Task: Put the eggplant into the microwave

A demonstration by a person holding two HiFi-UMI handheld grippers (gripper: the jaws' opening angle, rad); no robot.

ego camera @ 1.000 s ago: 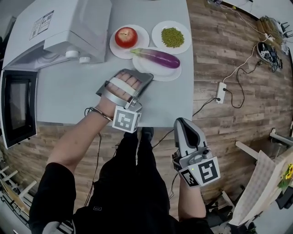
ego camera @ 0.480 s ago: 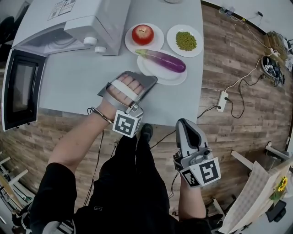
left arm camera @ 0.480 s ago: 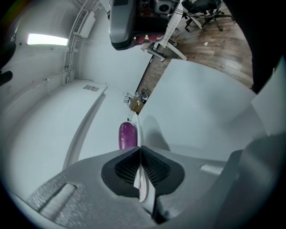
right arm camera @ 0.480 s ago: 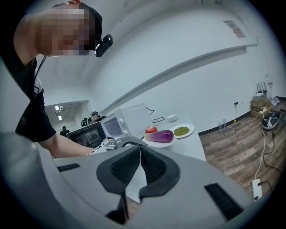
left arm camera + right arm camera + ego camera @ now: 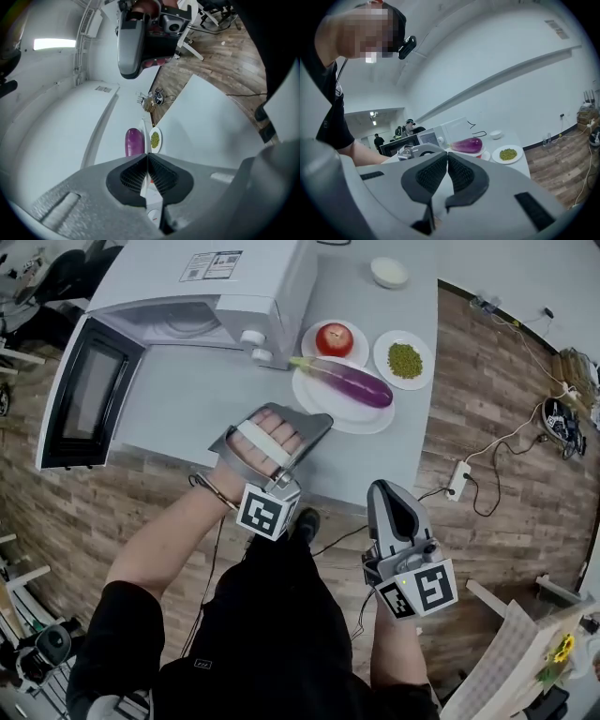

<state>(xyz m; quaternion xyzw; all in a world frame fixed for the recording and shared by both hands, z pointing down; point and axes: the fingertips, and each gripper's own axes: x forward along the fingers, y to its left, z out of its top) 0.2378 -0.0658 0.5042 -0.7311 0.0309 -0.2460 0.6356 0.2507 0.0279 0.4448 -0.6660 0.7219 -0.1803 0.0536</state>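
Two hand-held grey two-jaw grippers were seen from above, at the near edge of a pale grey tabletop (image 5: 187, 399). The left gripper (image 5: 321, 418) hung over the table just past its near edge, its jaws pressed together with nothing between them. The right gripper (image 5: 386, 491) sat at about five o'clock from it, off the table and over the wooden floor (image 5: 487, 427), its jaws also closed and empty. The long glossy purple eggplant (image 5: 345, 382) lay on a round white plate (image 5: 323, 409) at about one o'clock from the left gripper, near but apart from it. The white boxy microwave (image 5: 225, 282) stood at eleven o'clock, its dark-windowed door (image 5: 89, 404) swung wide open toward nine o'clock. Just beyond the eggplant, a red apple (image 5: 335, 337) rested on a second white plate, and a third white plate at two o'clock held a heap of small green beans (image 5: 405, 360). A small white bowl (image 5: 388, 271) stood at the far edge at twelve o'clock.
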